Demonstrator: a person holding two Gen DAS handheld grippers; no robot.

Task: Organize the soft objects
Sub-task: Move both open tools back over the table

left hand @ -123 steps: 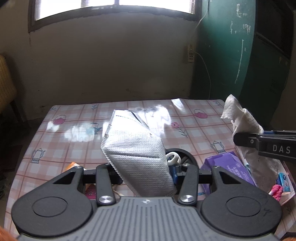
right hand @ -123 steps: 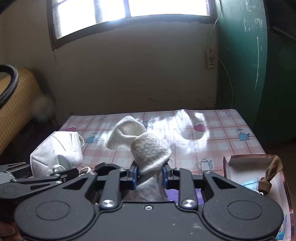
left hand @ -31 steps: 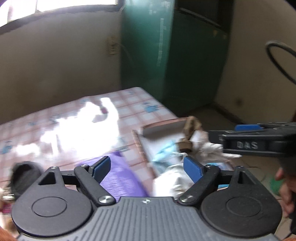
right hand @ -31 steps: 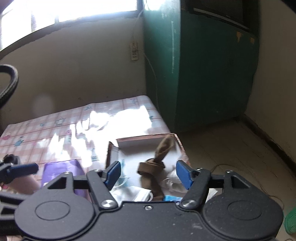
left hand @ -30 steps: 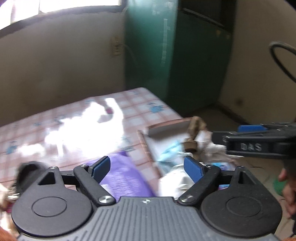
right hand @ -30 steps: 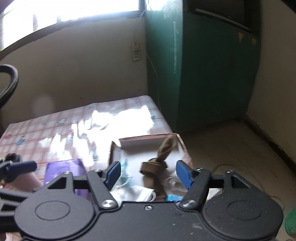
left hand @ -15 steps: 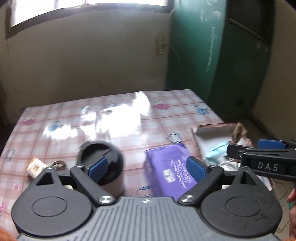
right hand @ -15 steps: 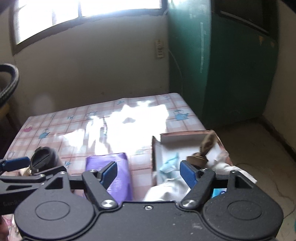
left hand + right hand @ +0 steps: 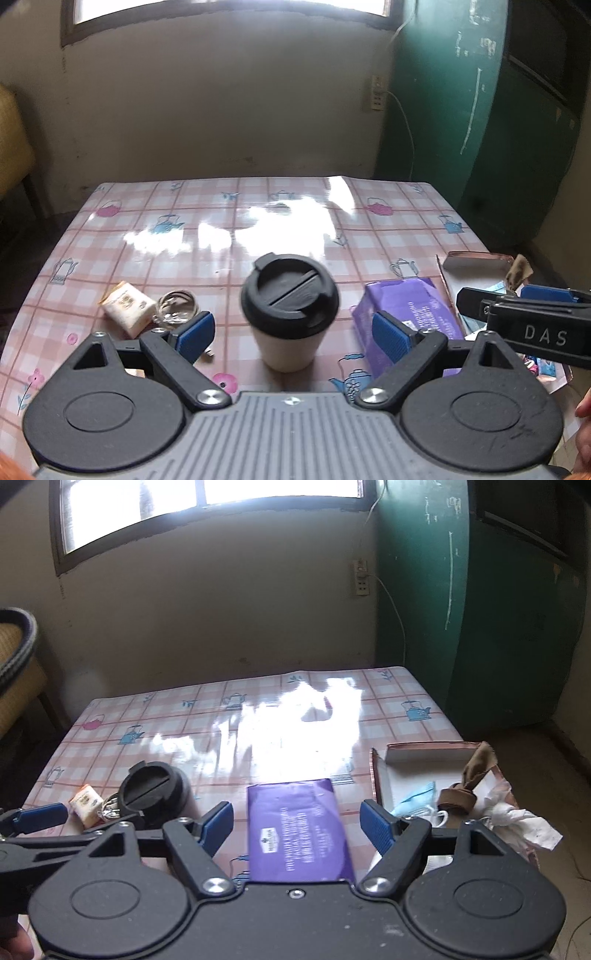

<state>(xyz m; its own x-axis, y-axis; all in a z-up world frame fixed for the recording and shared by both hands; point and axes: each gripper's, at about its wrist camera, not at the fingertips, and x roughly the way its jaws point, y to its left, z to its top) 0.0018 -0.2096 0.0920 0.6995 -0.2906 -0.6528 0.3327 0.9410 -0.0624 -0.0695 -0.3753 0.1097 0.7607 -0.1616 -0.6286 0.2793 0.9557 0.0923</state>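
Note:
My left gripper [image 9: 293,330] is open and empty, with a white cup with a black lid [image 9: 290,310] standing between its fingers. My right gripper [image 9: 297,825] is open and empty above a purple soft pack [image 9: 299,834], which also shows in the left wrist view [image 9: 410,314]. A cardboard box [image 9: 424,751] at the table's right edge holds a brown cloth [image 9: 467,781], a blue face mask [image 9: 415,797] and white crumpled tissue [image 9: 517,821]. In the left wrist view the box [image 9: 476,260] is partly hidden by my right gripper's finger [image 9: 532,328].
The table has a pink checked cloth [image 9: 221,229]. A small wrapped packet [image 9: 127,308] and a ring of keys [image 9: 177,304] lie left of the cup. A green cabinet [image 9: 498,609] stands at the right, and a woven chair [image 9: 18,664] at the left.
Both grippers have swung left from the box toward the table's middle. The mask and the white cloth they held 4 s ago are released; both grippers are open and empty.

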